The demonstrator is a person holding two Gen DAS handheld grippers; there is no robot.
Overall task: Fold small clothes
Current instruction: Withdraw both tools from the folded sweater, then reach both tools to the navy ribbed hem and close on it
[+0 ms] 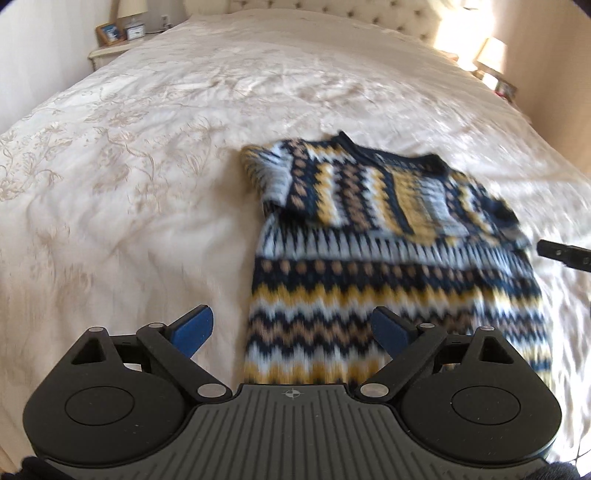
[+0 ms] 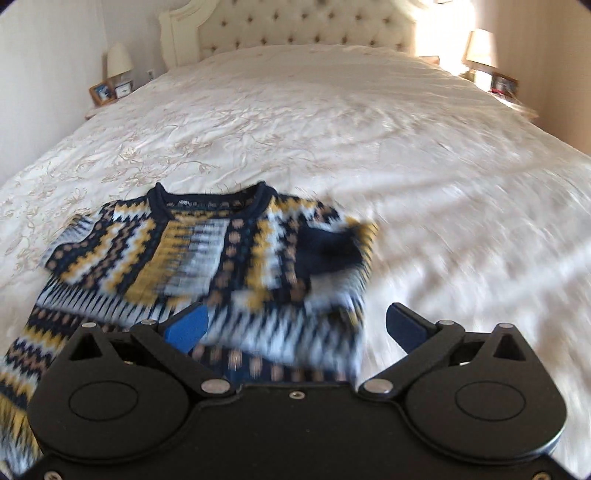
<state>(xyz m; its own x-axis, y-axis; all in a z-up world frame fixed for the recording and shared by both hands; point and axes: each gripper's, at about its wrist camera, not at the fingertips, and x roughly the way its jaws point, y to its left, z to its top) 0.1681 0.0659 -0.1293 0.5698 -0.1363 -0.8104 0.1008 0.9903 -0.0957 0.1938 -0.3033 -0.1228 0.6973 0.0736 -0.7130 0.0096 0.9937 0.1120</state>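
Observation:
A small knitted sweater (image 1: 388, 266) with navy, yellow, tan and pale-blue zigzag bands lies flat on the bed, both sleeves folded across its chest. It also shows in the right wrist view (image 2: 207, 254). My left gripper (image 1: 293, 328) is open and empty, above the sweater's lower left hem. My right gripper (image 2: 295, 326) is open and empty, above the sweater's right edge below the folded sleeve. A finger of the right gripper (image 1: 565, 254) shows at the right edge of the left wrist view.
The cream embroidered bedspread (image 1: 147, 166) covers the whole bed. A tufted headboard (image 2: 295, 33) stands at the far end. Nightstands with lamps and framed photos flank it, one on the left (image 2: 107, 88) and one on the right (image 2: 495, 74).

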